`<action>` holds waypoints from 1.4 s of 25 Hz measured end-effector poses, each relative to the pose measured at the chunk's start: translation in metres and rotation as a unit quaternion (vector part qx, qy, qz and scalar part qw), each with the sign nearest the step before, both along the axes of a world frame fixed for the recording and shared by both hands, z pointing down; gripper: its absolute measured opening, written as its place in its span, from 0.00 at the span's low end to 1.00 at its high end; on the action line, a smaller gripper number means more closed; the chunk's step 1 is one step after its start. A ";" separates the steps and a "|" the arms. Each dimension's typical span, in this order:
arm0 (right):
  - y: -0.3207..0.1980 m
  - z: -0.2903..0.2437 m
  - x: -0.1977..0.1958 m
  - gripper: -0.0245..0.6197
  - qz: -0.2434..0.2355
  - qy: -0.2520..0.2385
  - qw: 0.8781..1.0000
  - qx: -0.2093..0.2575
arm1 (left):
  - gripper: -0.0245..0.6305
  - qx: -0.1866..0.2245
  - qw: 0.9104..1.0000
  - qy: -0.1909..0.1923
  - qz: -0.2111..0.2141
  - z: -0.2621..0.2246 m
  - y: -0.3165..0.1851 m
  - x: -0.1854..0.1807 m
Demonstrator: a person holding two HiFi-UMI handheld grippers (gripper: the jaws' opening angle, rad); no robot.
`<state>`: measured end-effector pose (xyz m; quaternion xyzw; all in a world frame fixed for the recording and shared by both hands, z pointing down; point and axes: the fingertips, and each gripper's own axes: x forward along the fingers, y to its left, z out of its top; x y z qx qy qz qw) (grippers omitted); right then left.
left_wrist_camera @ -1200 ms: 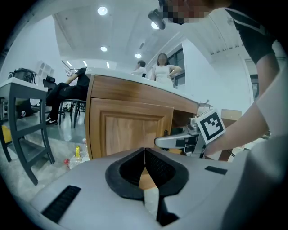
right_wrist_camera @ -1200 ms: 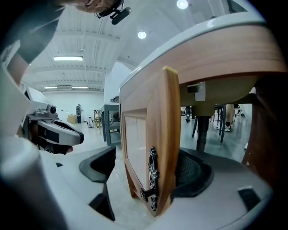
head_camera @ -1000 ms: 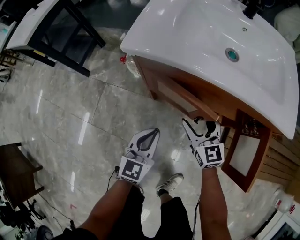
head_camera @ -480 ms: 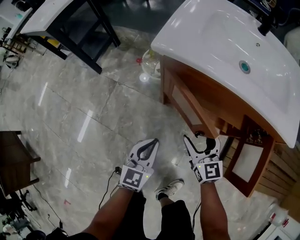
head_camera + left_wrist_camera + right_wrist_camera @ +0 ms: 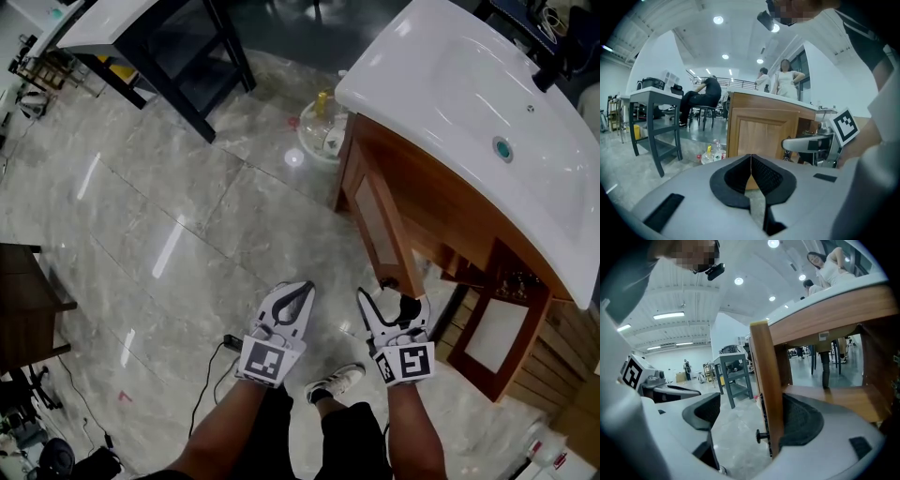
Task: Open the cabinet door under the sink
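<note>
The white sink (image 5: 441, 84) fills the far right of my head view, with the wooden cabinet (image 5: 441, 206) under it. One cabinet door (image 5: 375, 220) stands swung out toward me, hinged at the cabinet's far left corner. Its free edge sits between the jaws of my right gripper (image 5: 389, 300).

Those jaws are spread wide. In the right gripper view the door's edge lies against the right pad and well clear of the left, so nothing is clamped. I judge this door already well open.

To finish cleanly I'd keep the right pad behind the edge and sweep it left along the hinge's arc rather than tug straight back. I'd also keep off the small dark knob (image 5: 761, 436) poking from the door's left face.

My left gripper (image 5: 302, 286) hangs just left of the right one, over the floor (image 5: 187, 216), jaws pressed together on nothing. It sits in the door's path, so I'd move it aside first.

Count: one sink, one cabinet, two doors ajar, counting the second door (image 5: 497, 328) at the near right, two grippers, and one knob that I can see.
</note>
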<state>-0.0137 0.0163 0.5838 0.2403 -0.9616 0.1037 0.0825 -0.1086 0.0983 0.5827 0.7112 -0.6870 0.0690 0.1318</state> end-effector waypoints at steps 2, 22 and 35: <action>0.008 -0.001 -0.003 0.64 -0.006 0.000 1.000 0.000 | 0.07 0.000 1.000 0.000 0.001 0.000 0.002 0.003; 0.071 -0.002 -0.059 0.64 -0.031 0.031 0.999 0.024 | 0.07 0.005 0.998 -0.011 -0.056 -0.005 0.031 -0.070; 0.095 -0.017 -0.117 0.64 -0.075 -0.004 0.997 0.026 | 0.07 -0.005 0.997 -0.006 -0.078 -0.002 0.046 -0.096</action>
